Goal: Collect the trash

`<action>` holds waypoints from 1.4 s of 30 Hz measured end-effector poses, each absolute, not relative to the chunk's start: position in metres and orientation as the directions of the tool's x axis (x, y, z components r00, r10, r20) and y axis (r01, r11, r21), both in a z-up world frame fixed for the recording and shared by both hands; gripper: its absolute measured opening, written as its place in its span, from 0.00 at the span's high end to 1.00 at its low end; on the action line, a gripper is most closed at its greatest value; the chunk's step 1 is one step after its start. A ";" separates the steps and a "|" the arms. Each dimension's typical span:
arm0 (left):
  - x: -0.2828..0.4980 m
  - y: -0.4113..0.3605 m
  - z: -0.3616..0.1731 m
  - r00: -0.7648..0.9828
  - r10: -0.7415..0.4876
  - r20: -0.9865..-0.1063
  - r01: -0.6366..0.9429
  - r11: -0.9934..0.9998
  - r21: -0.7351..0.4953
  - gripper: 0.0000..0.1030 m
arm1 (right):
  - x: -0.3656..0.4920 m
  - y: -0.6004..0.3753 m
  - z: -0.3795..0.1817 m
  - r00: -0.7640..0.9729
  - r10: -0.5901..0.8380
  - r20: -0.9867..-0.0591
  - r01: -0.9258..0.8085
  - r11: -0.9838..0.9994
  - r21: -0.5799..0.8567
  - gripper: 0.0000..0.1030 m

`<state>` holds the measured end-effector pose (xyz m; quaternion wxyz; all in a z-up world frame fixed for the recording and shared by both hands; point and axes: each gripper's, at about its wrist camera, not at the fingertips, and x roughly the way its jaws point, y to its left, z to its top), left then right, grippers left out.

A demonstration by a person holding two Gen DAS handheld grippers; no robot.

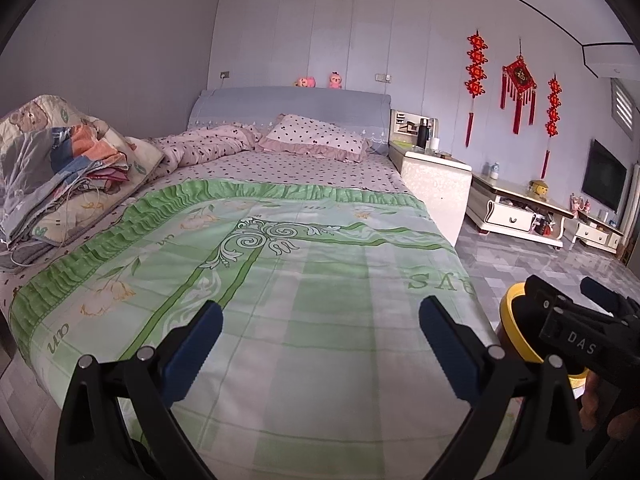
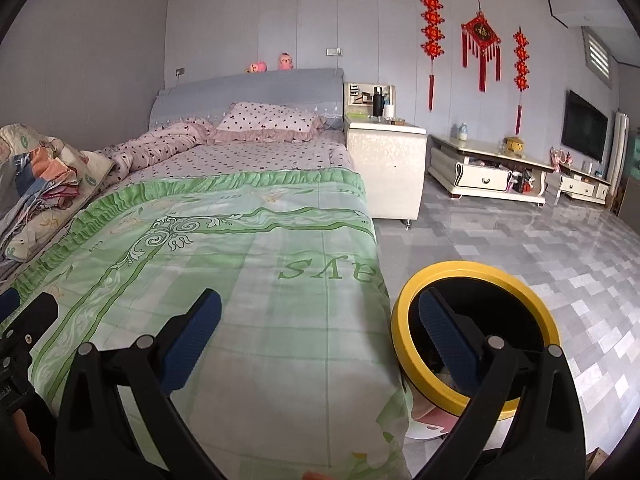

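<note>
A: Our right tool (image 2: 320,336) and left tool (image 1: 320,340) both hang spread wide, pinching nothing.

B: The round yellow-rimmed trash bin (image 2: 476,280) stands under our right tool's right finger, beside the bed (image 2: 248,248); the right hand's nearer.

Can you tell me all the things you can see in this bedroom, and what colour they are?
bed: one, dotted pink sheet, fills the middle.
green quilt: one, green and white, spread over the near half of the bed.
pillow: one, pink with dark dots, at the headboard.
folded bedding pile: one, mixed colours, left edge of the bed.
plush toys: two, pink, on top of the headboard.
bin: one, yellow rim, on the floor beside the bed's right edge.
red knot hangings: three, red, on the right wall.
television: one, black, far right wall.
left gripper: one, black with blue pads, open, empty.
right gripper: one, same colours, open, empty.
</note>
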<state>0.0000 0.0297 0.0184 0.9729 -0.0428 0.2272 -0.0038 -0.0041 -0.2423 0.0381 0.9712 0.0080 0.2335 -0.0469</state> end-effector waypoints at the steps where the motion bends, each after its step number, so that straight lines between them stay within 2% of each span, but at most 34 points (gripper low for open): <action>1: -0.002 0.028 0.018 0.898 -0.031 -0.440 -0.007 0.996 -0.085 0.08 | -0.007 -0.242 0.037 0.891 -0.090 -0.445 0.096 0.995 -0.009 0.08; 11: -0.004 0.016 0.004 0.899 -0.037 -0.437 0.013 0.998 -0.058 0.08 | -0.024 -0.243 0.026 0.916 -0.098 -0.388 0.094 0.995 -0.030 0.08; 25: 0.000 0.015 -0.002 0.898 -0.058 -0.435 0.029 0.997 -0.074 0.08 | -0.006 -0.245 0.006 0.886 -0.067 -0.458 0.073 0.997 -0.005 0.08; 42: 0.002 0.016 -0.004 0.896 -0.079 -0.438 0.045 0.995 -0.089 0.08 | -0.003 -0.250 0.003 0.882 -0.076 -0.465 0.086 0.996 0.001 0.08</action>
